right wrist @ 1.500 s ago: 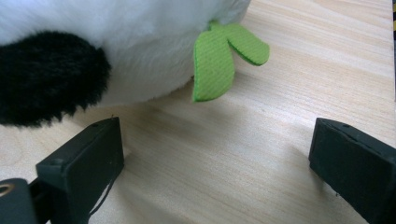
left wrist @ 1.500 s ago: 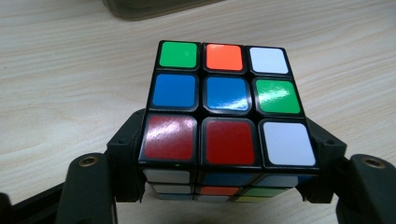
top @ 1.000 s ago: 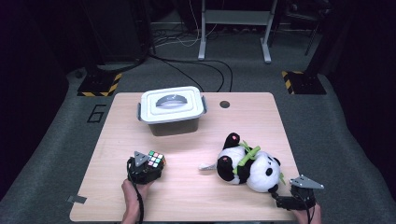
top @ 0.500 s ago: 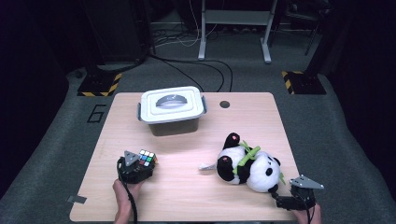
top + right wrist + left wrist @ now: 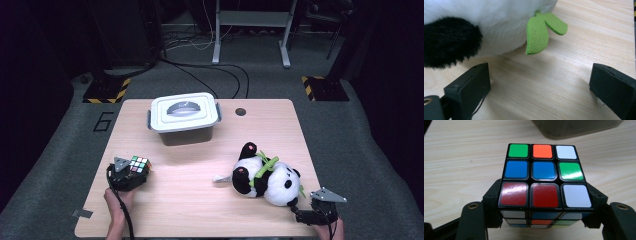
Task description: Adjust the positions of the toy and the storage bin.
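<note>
Scrambled colours fill my left claw (image 5: 541,220): its jaws clamp the cube (image 5: 543,180), which I have just carried leftward to the table's (image 5: 200,200) left edge, away from the box (image 5: 184,119). Bare wood lies rightward. Near the panda (image 5: 265,176), my right claw (image 5: 541,85) gapes wide, empty, by the front edge.

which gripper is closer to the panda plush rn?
Right. The right gripper sits just off the panda plush at the near right corner, jaws open; the left gripper holds the puzzle cube across the table.
</note>
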`<state>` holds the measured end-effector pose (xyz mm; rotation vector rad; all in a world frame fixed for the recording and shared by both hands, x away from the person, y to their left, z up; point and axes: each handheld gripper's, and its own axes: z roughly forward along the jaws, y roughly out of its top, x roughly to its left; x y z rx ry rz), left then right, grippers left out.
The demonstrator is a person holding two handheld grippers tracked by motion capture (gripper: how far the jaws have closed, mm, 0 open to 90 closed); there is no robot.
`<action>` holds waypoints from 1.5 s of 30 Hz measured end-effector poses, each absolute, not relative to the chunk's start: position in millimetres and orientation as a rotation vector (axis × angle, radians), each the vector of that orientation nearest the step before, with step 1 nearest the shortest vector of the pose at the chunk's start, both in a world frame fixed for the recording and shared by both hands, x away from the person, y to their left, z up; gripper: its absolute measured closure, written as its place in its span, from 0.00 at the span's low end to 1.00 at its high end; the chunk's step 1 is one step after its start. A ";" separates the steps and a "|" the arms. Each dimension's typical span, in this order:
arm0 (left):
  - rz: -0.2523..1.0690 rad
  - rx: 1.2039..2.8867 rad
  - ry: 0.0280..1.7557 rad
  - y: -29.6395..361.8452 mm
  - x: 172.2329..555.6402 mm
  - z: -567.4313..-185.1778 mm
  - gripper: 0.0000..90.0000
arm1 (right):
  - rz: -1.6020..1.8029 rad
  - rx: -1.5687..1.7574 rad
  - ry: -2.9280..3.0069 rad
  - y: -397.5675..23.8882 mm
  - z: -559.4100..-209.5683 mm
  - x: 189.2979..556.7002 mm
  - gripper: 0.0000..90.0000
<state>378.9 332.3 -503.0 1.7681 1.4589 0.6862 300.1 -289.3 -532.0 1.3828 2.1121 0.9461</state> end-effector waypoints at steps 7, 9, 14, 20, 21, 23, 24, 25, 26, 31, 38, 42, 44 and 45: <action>0.694 1.747 1.487 358.1 388.3 -501.3 0.38 | 0.944 1.382 2.115 -289.4 -531.9 300.4 0.03; 0.688 1.744 1.500 364.9 391.7 -501.4 0.38 | 0.943 1.382 2.116 -289.4 -531.9 300.4 0.03; 0.691 1.747 1.505 374.3 398.2 -501.6 0.38 | 0.942 1.383 2.115 -289.3 -531.8 300.4 0.03; 0.686 1.785 1.517 381.5 409.6 -508.6 0.38 | 0.944 1.386 2.110 -289.1 -532.0 300.2 0.03; 0.682 1.781 1.526 382.1 411.0 -511.0 0.38 | 0.944 1.386 2.111 -289.1 -532.0 300.2 0.03; 0.676 1.784 1.524 384.4 412.6 -513.8 0.38 | 0.944 1.386 2.110 -289.1 -532.0 300.2 0.03; 0.684 1.780 1.526 384.9 413.4 -514.1 0.38 | 0.944 1.386 2.111 -289.1 -532.0 300.2 0.03; 0.686 1.781 1.525 384.8 414.4 -514.0 0.38 | 0.944 1.386 2.110 -289.1 -532.0 300.2 0.03; 0.688 1.797 1.520 385.4 414.8 -513.8 0.38 | 0.944 1.386 2.111 -289.1 -532.0 300.2 0.03; 0.687 1.805 1.498 387.5 416.2 -515.1 0.38 | 0.944 1.386 2.110 -289.1 -532.0 300.2 0.03; 0.699 1.770 1.524 387.8 409.4 -507.8 0.21 | 0.944 1.385 2.110 -289.2 -532.0 300.1 0.03; 0.705 1.745 1.521 391.4 401.7 -498.7 0.15 | 0.945 1.386 2.110 -289.2 -532.0 300.1 0.03; 0.707 1.743 1.511 392.3 397.4 -492.5 0.13 | 0.944 1.386 2.110 -289.2 -532.0 300.1 0.03; 0.710 1.742 1.503 392.2 395.3 -489.4 0.13 | 0.945 1.385 2.110 -289.2 -532.0 300.1 0.03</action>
